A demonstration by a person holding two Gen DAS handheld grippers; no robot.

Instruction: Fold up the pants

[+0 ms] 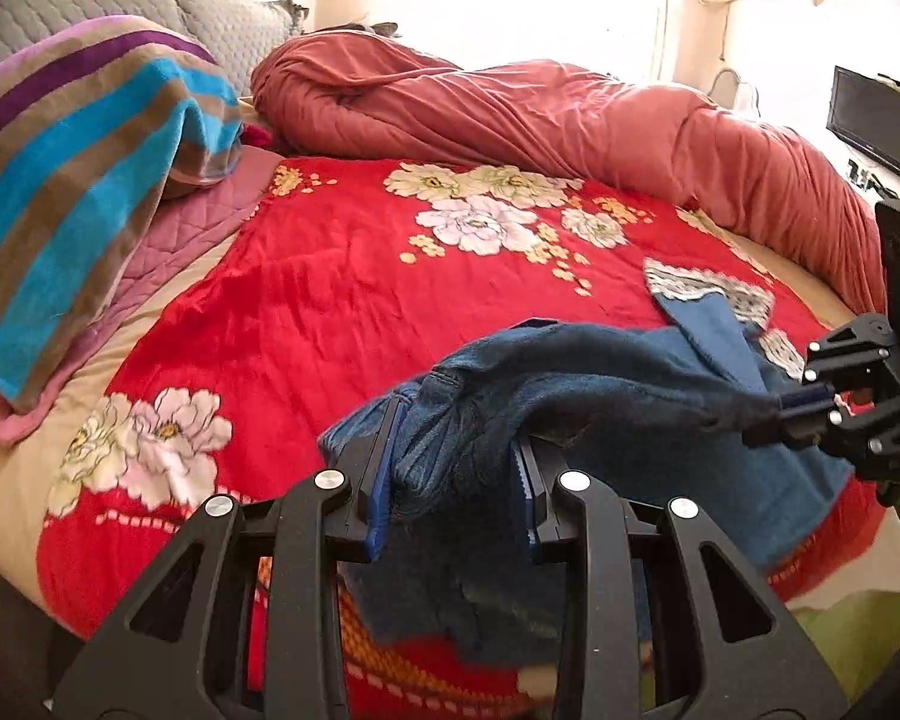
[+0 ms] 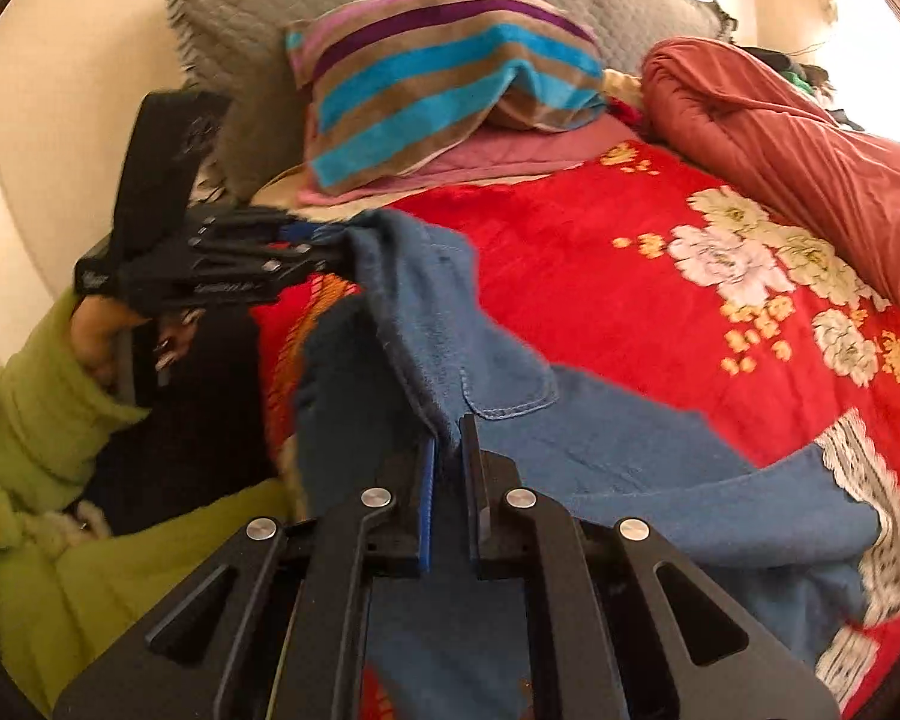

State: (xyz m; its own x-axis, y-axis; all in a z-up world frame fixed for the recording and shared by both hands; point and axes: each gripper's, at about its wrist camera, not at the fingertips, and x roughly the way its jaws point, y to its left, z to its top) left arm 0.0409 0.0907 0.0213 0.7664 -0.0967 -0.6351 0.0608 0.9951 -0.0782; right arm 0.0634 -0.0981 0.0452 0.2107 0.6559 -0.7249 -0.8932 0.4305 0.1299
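Blue pants (image 1: 600, 384) with lace-trimmed cuffs (image 1: 690, 285) hang stretched between both grippers above a red floral blanket (image 1: 330, 300). My left gripper (image 1: 456, 468) is shut on a bunched fold of the fabric. At the right edge of the left wrist view, my right gripper (image 1: 810, 408) pinches the other end. In the right wrist view, the right gripper (image 2: 449, 450) is shut on a thin edge of the pants (image 2: 600, 438), near a pocket seam. The left gripper (image 2: 312, 240) holds the far corner at upper left. The lace cuffs (image 2: 870, 480) trail on the blanket (image 2: 600, 276).
A striped towel (image 1: 78, 180) covers a pillow at the head of the bed. A rolled rust-red duvet (image 1: 510, 114) lies along the far side. A dark screen (image 1: 876, 120) stands beyond the bed. A person's green sleeve (image 2: 30, 408) is by the near edge.
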